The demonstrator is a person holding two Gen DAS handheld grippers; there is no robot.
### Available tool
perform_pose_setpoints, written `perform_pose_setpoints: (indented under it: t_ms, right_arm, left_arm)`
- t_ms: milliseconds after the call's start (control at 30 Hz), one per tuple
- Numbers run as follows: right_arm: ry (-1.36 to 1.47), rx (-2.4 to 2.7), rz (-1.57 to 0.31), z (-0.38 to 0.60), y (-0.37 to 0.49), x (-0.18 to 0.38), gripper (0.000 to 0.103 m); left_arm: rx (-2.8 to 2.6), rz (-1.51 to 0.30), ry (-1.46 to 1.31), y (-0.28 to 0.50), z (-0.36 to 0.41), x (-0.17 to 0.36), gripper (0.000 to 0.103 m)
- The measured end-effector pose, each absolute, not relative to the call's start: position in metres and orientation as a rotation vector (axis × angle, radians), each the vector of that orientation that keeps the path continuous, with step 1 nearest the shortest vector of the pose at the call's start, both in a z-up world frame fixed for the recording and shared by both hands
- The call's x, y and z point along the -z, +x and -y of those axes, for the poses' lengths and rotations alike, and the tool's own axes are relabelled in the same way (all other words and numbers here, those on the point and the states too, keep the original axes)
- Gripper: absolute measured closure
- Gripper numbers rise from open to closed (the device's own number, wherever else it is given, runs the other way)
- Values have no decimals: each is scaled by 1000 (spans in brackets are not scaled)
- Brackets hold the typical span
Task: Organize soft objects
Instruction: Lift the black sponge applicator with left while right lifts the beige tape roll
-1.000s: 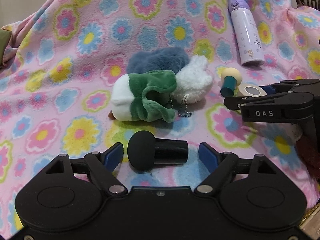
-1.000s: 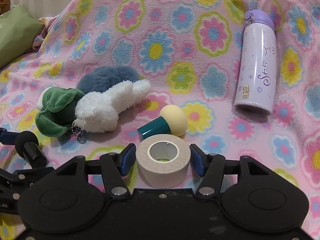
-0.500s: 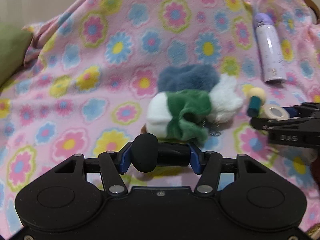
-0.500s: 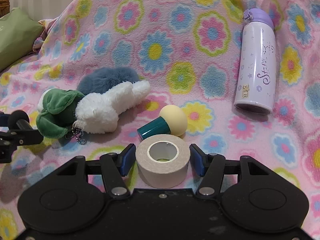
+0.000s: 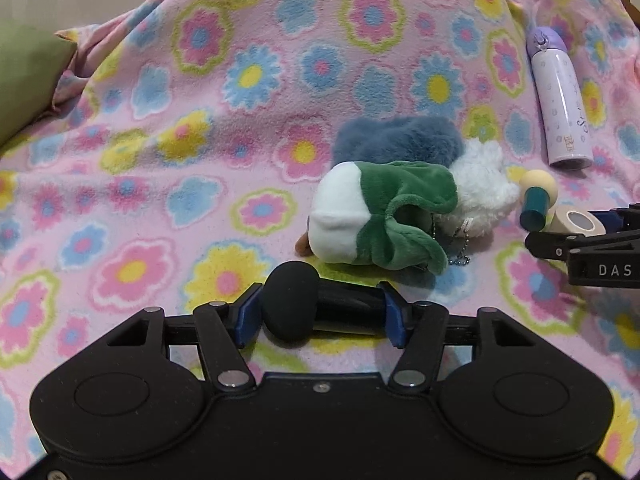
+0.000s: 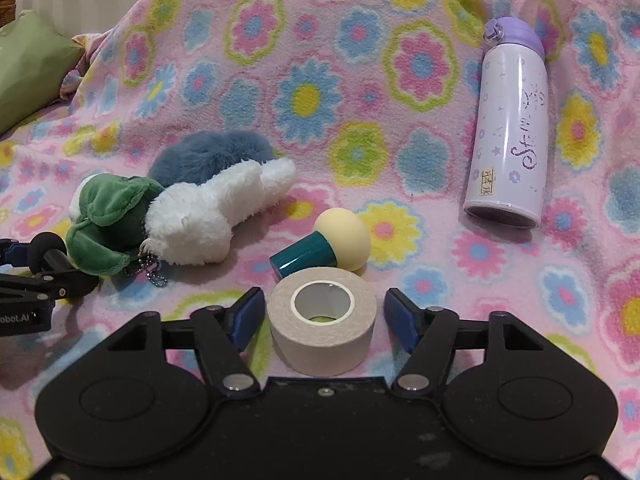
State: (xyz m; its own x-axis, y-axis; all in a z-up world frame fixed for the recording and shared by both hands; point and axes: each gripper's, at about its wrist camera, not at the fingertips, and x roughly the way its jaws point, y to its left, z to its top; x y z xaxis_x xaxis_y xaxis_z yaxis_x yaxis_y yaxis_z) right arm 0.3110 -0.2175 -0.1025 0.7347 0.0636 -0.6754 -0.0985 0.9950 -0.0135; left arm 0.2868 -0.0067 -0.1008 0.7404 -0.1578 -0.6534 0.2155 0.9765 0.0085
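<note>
A black sponge-headed applicator (image 5: 292, 304) lies crosswise between my left gripper's (image 5: 320, 312) blue pads. Both pads still touch it while the jaws are opening slightly. In the right wrist view a beige tape roll (image 6: 320, 344) rests on the flowered blanket (image 6: 312, 92) between my right gripper's (image 6: 324, 316) pads. Those jaws are opening, with a gap on each side of the roll. Just beyond the left gripper sit a green-and-white plush (image 5: 380, 216), a white fluffy plush (image 5: 480, 196) and a blue-grey furry piece (image 5: 396, 140), all bunched together.
A yellow-headed sponge with a teal handle (image 6: 328, 244) lies right behind the tape roll. A lilac bottle (image 6: 508, 132) lies at the right. A green cushion (image 5: 24, 80) sits at the far left edge of the blanket.
My left gripper closed on the black applicator and shifted left with it. My right gripper's pads, earlier against the tape roll, have spread away from it.
</note>
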Motion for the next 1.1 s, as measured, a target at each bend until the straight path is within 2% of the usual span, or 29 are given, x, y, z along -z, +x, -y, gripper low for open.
perform_pose_setpoints:
  t_ms: [133, 700, 833, 933, 1100]
  right_arm:
    - [-50, -83, -743, 217, 312, 103, 32]
    - [-29, -80, -731, 220, 311, 104, 35]
    - [-24, -64, -719, 220, 309, 104, 45]
    - [-31, -69, -709, 218, 306, 104, 55]
    - [-50, -68, -707, 216, 305, 104, 56]
  left_arm:
    - [210, -706, 89, 287, 9, 102, 43]
    - [213, -698, 74, 287, 7, 103, 43]
    - [213, -697, 73, 287, 7, 103, 43]
    - [216, -693, 72, 286, 7, 103, 48]
    - [220, -690, 60, 286, 6, 103, 49]
